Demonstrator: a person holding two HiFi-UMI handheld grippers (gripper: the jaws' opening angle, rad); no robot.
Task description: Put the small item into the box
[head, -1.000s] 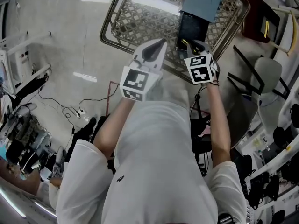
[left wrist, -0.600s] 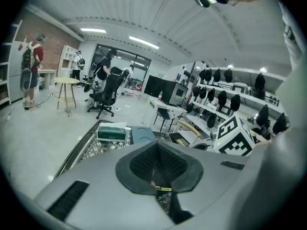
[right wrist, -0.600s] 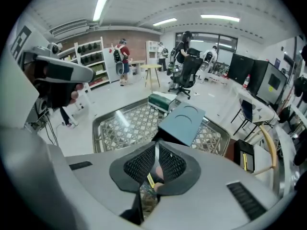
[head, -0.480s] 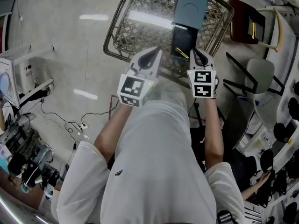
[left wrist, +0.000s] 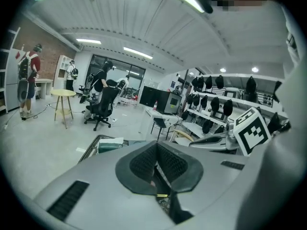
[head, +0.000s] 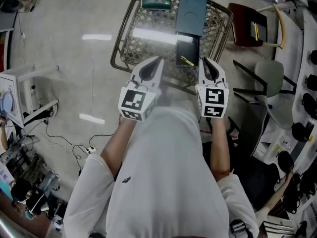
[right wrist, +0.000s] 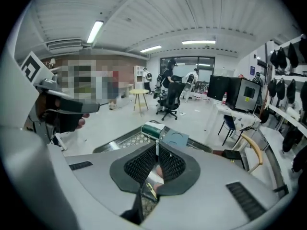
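Seemingly finished, judging by the head view: finds a slim yellow item (head: 186, 61) lying inside the open dark box (head: 188, 46) on the mesh table (head: 133, 53). Next, left gripper view: shows left gripper (left wrist: 157, 150) pressed together, holding nothing. Lastly, right gripper view: shows right gripper (right wrist: 157, 150) likewise closed, empty.

On my lattice-topped bench (head: 136, 53) lie a green packet (head: 156, 0), a blue-grey lid (head: 192, 8) (flat, just beside it) and an open black box (head: 187, 51) against the lid's near edge
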